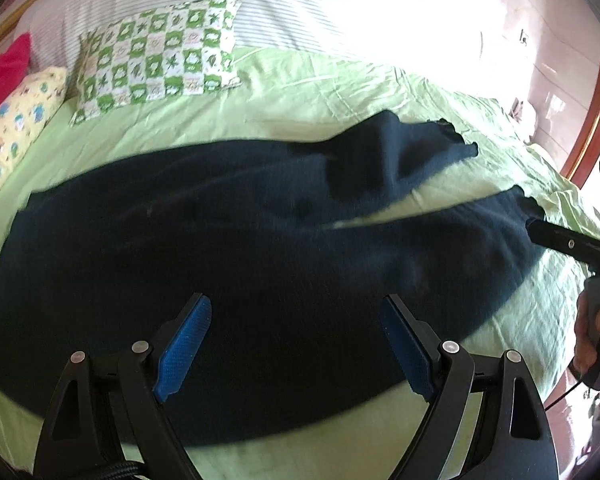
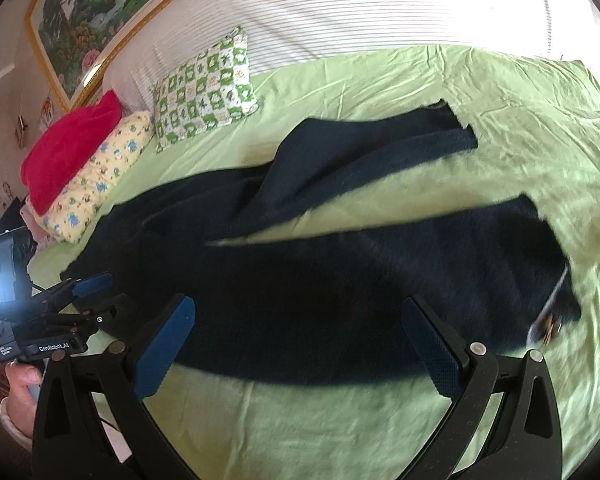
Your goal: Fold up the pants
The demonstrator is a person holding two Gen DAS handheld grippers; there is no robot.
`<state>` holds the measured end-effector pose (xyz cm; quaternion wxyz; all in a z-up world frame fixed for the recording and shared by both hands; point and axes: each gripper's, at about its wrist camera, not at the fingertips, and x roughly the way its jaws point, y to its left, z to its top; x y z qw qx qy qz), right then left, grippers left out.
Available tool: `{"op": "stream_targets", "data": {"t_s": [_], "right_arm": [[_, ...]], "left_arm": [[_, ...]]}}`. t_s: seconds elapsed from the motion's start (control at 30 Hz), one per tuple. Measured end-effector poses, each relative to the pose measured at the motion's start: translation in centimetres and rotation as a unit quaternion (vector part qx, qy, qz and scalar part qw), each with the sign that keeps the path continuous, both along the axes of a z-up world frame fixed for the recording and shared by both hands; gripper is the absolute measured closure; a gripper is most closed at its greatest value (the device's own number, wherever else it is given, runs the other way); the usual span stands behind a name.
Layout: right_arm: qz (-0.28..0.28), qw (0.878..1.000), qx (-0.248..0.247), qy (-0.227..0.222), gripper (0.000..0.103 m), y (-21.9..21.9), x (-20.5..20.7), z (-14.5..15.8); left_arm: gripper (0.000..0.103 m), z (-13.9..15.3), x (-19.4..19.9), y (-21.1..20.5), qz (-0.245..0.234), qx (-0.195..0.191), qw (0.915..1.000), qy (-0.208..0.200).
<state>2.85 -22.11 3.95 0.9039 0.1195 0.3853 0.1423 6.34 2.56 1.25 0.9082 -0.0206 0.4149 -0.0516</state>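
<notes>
I am holding my left gripper (image 1: 296,344) low over the bed with its blue pads (image 1: 186,350) spread wide apart, nothing between them. Under it the dark navy pants (image 1: 220,248) are lying flat on the light green sheet (image 1: 332,92); their broad end is filling the near part of that view, though whether the fingertips are touching the cloth I cannot tell.

I am keeping my right gripper (image 2: 300,344) just as wide, its jaws gaping and empty, above the near leg of the pants (image 2: 380,280). From the left wrist camera this same gripper is showing at the right edge, its dark fingertip sitting at the cuff end of the near leg. From the right wrist camera my left gripper is showing at the left edge, poised at the far end of the garment with my hand (image 2: 20,384) gripping its handle.

The two legs are splitting in a V, a wedge of green sheet between them. The near leg is running straight; the far leg is lying creased and partly doubled on itself.

Beyond the pants, a green-and-white patterned pillow (image 2: 204,92) is propped against the white ribbed headboard (image 2: 340,12). Beside it a yellow printed pillow (image 2: 96,176) is lying with a red cushion (image 2: 68,144) on top. A gold-framed landscape painting (image 2: 96,12) is hanging above.
</notes>
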Motion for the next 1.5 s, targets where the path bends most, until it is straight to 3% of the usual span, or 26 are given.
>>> {"op": "stream_targets", "data": {"t_s": [0.37,0.53,0.7,0.97,1.13,1.23,1.3,1.33,1.37,1.4,1.47,1.5], "right_arm": [[-0.02,1.0,0.011,0.007,0.0,-4.3,6.7,2.2],[-0.021,1.0,0.009,0.011,0.0,-6.3,10.3,2.8],[-0.018,0.999,0.017,0.029,0.0,-8.7,15.2,3.1],[-0.016,0.998,-0.008,0.067,0.0,-11.0,22.7,1.3],[-0.013,0.996,-0.004,0.086,0.006,-11.9,26.1,-0.2],[-0.005,0.994,-0.006,0.11,0.023,-11.9,27.4,-1.5],[0.006,0.993,0.001,0.119,0.044,-11.8,27.8,-2.1],[0.009,0.993,0.001,0.119,0.048,-11.7,27.8,-2.2],[0.011,0.993,-0.003,0.116,0.059,-11.6,27.8,-2.1],[0.013,0.994,-0.005,0.113,0.07,-11.6,27.7,-2.1],[0.011,0.994,-0.001,0.108,0.08,-11.8,27.6,-1.9],[0.012,0.994,0.003,0.105,0.088,-11.8,27.6,-1.8]], "left_arm": [[0.016,1.7,7.8,0.8,-0.049,-0.005,0.9986,0.018],[0.016,2.2,12.4,1.2,-0.074,0.01,0.9969,0.025],[0.016,2.1,16.9,1.2,-0.149,-0.011,0.9877,0.047],[0.016,-0.4,23.7,0.7,-0.197,0.028,0.9764,0.084],[0.017,-2.7,26.5,0.5,-0.225,0.048,0.9654,0.123],[0.02,-4.1,27.3,-0.2,-0.247,0.072,0.9549,0.148],[0.032,-4.2,27.3,-0.8,-0.265,0.073,0.9501,0.147],[0.048,-4.1,27.3,-0.9,-0.274,0.066,0.9477,0.149],[0.063,-4.1,27.3,-1.1,-0.284,0.055,0.9446,0.155],[0.069,-4.0,27.4,-1.2,-0.289,0.045,0.9425,0.162],[0.085,-4.1,27.5,-1.5,-0.289,0.03,0.9402,0.178],[0.088,-4.1,27.6,-1.6,-0.289,0.027,0.9394,0.183]]}}
